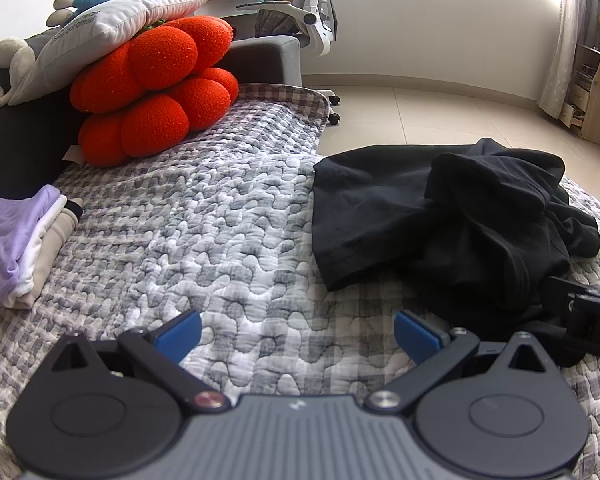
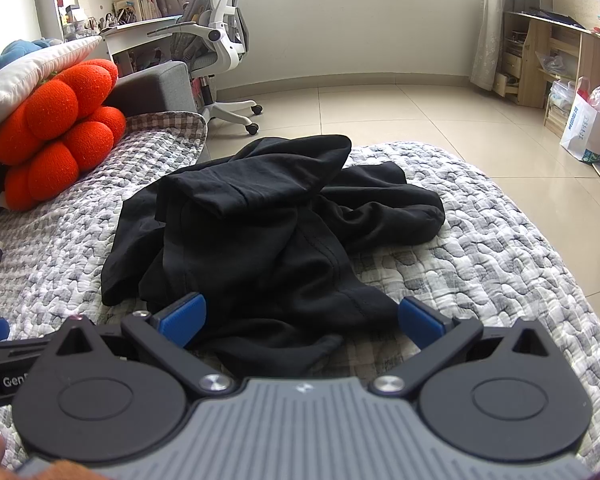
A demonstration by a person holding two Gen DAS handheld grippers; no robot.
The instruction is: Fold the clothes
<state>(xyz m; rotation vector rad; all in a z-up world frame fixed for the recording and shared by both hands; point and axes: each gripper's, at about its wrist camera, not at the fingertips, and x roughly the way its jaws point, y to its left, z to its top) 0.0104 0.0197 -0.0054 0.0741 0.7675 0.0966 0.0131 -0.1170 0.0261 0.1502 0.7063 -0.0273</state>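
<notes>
A crumpled black garment [image 1: 440,224] lies in a heap on the grey-and-white quilted bedspread [image 1: 220,220], to the right in the left wrist view. In the right wrist view the black garment [image 2: 268,224] fills the middle. My left gripper [image 1: 298,334] hovers open over bare quilt, left of the garment, with nothing between its blue pads [image 1: 180,334]. My right gripper [image 2: 302,320] is open too, low over the garment's near edge, its blue pads [image 2: 184,318] on either side of the cloth without pinching it. Part of the right gripper's body [image 1: 588,320] shows at the right edge.
A stack of folded clothes [image 1: 16,248], lilac on top, sits at the bed's left. An orange plush cushion [image 1: 152,88] and a white pillow [image 1: 112,20] lean against a dark sofa arm [image 1: 264,56]. Beyond are tiled floor, a white office chair [image 2: 220,40] and wooden shelves [image 2: 548,52].
</notes>
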